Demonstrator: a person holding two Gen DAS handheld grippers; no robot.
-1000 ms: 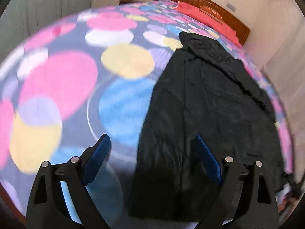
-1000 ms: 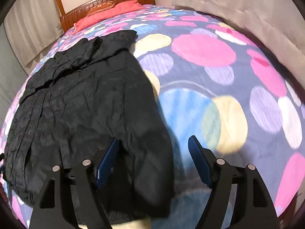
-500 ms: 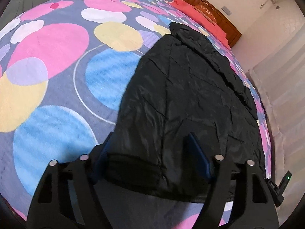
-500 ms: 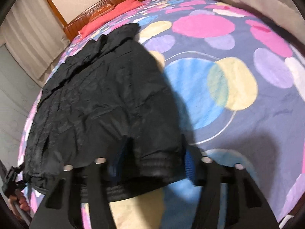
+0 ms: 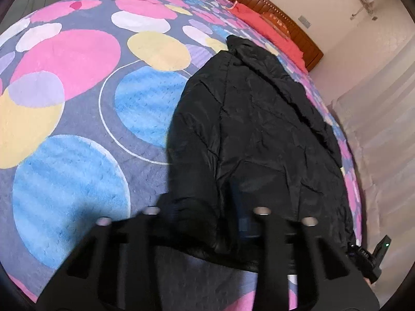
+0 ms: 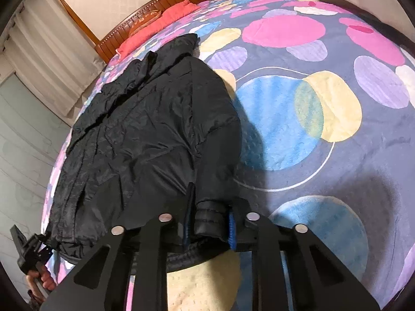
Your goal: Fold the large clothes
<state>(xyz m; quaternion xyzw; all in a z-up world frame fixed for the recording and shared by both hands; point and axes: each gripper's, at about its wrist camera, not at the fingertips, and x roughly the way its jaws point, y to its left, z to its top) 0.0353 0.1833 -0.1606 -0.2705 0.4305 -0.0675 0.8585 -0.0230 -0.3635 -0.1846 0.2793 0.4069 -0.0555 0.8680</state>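
Note:
A black padded jacket (image 5: 259, 119) lies lengthwise on the bed, collar toward the headboard; it also shows in the right wrist view (image 6: 145, 129). My left gripper (image 5: 207, 223) is shut on the jacket's near hem corner and lifts it off the bedspread. My right gripper (image 6: 207, 223) is shut on the other near corner, a ribbed cuff or hem (image 6: 210, 217) pinched between its blue pads. The near hem hangs raised between the two grippers.
The bed has a bedspread (image 5: 77, 103) with large coloured circles. A red pillow (image 5: 262, 23) and wooden headboard (image 5: 272, 5) are at the far end. Curtains (image 6: 46, 51) hang beside the bed. The other gripper shows at each view's lower edge (image 6: 28, 248).
Both grippers moved in over the jacket's near hem and closed on it. The hem has come up off the bedspread.

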